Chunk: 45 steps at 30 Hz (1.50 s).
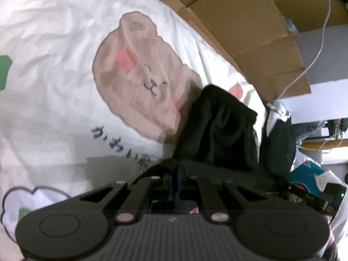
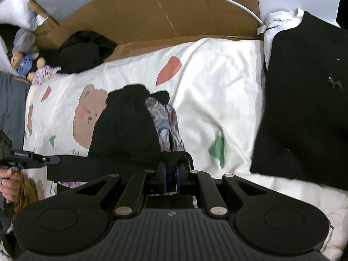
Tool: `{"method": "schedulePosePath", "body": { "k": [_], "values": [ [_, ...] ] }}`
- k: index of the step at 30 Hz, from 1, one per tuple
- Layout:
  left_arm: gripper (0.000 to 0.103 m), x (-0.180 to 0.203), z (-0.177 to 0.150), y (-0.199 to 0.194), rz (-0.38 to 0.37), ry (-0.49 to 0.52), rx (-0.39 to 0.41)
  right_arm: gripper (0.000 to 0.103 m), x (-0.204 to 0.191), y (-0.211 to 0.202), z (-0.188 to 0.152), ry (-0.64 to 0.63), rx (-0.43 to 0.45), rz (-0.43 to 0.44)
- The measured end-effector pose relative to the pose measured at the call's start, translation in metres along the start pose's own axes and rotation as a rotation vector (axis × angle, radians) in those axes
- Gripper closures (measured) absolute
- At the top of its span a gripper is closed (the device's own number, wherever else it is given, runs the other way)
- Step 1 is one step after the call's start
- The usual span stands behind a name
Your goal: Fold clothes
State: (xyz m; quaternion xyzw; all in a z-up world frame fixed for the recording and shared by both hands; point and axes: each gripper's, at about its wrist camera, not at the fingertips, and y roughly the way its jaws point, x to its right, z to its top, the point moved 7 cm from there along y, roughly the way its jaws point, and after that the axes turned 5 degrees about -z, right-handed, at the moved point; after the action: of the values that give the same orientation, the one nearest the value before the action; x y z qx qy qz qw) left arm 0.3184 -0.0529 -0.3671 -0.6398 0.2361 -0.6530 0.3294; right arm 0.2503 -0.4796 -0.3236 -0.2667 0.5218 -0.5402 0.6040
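Two tools, left (image 1: pixel 174 175) and right (image 2: pixel 171 169), each pinch shut on the soft, crumpled black garment (image 2: pixel 126 128).

I see a matt black cloth garment (image 2: pixel 124 128), a creased, faintly sheeny white sheet (image 2: pixel 217 82) (printed), and dull brown cardboard (image 2: pixel 174 10) at the far side.

White bedsheet (image 2: pixel 217 82) printed with brown bears, red and green shapes. Flattened cardboard (image 2: pixel 165 13) along its far edge, a white cable (image 2: pixel 230 0) trailing across it. Two small stuffed bears (image 2: pixel 32 65) at the far left corner.
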Motion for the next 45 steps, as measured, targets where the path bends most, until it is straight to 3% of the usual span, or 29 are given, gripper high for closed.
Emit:
{"method": "schedulePosePath", "body": {
  "k": [8,13,18,20,23,30,32,34,37,41,45],
  "values": [
    [0.099,-0.007,0.024,0.020,-0.011,-0.018,0.010,0.094,0.015,0.017,0.011,0.046,0.002,0.016],
    [0.099,-0.019,0.029,0.030,0.026,-0.042,0.011,0.094,0.014,0.023,0.019,0.061,0.019,0.033],
    [0.091,-0.023,0.028,0.026,0.033,-0.081,0.034,0.090,0.013,0.032,0.022,0.083,0.031,0.049],
    [0.072,-0.021,0.025,0.020,0.096,-0.024,0.034,0.087,0.015,0.030,0.021,0.087,0.037,0.065],
    [0.069,-0.020,0.023,0.005,0.151,0.036,0.046,0.056,0.015,0.021,0.019,0.073,0.056,0.061],
    [0.060,-0.001,0.016,-0.023,0.230,0.238,0.033,0.052,0.013,0.001,0.014,0.004,0.115,0.049],
    [0.050,0.012,0.011,-0.031,0.238,0.332,0.041,0.051,0.009,-0.002,0.013,-0.037,0.134,0.040],
    [0.049,0.019,0.007,-0.031,0.249,0.389,0.026,0.048,0.005,-0.004,0.011,-0.071,0.139,0.043],
    [0.047,0.026,0.002,-0.026,0.279,0.465,0.005,0.035,-0.002,-0.005,0.006,-0.131,0.147,0.028],
    [0.046,0.033,-0.007,-0.011,0.324,0.585,-0.003,0.034,-0.010,-0.004,0.001,-0.224,0.168,-0.016],
    [0.047,0.039,-0.019,0.002,0.308,0.660,0.000,0.029,-0.019,0.000,-0.008,-0.321,0.170,-0.059]
  ]
}}
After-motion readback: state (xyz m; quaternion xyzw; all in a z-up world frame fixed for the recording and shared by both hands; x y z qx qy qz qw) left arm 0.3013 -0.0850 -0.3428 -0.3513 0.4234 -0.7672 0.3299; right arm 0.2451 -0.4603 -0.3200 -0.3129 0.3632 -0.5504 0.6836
